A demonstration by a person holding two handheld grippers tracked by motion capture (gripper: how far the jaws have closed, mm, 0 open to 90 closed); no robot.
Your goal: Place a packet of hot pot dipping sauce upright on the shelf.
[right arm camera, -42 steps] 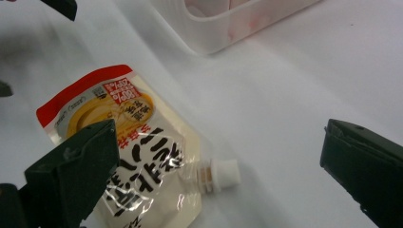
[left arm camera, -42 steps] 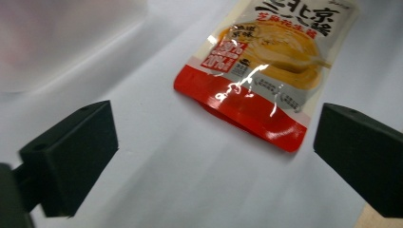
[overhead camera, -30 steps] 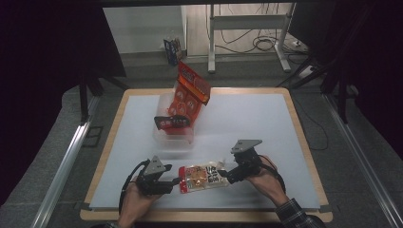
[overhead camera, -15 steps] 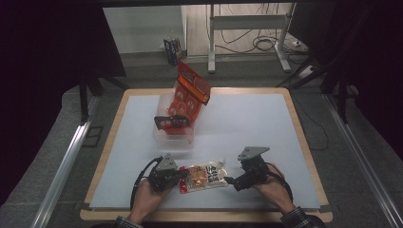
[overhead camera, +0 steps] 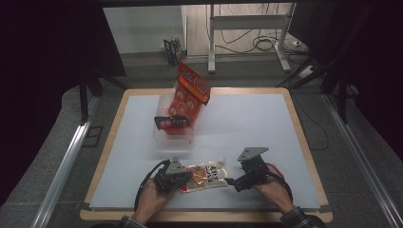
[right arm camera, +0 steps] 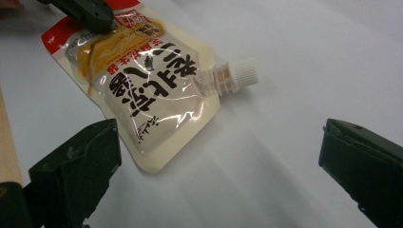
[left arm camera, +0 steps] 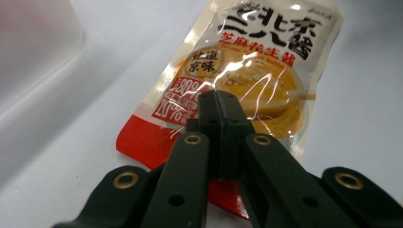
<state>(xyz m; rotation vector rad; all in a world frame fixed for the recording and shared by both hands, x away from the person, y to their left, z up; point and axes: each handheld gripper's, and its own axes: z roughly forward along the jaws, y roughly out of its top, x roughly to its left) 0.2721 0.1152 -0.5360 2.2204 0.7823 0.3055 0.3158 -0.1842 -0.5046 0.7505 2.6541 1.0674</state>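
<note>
My left gripper [left arm camera: 221, 102] has just closed, its jaws pressed flat together on top of the sauce pouch [left arm camera: 247, 71] with nothing pinched between them that I can see. My right gripper [right arm camera: 218, 156] stands wide open just beside the pouch's other end, near its white cap [right arm camera: 237, 75]. The pouch lies flat on the white table [overhead camera: 247, 123], with a clear bin [overhead camera: 173, 135] of red snack bags [overhead camera: 187, 97] farther back.

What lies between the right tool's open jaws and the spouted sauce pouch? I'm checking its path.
Bare white table top, as the right gripper view shows. The right tool stands open, short of the pouch.
</note>
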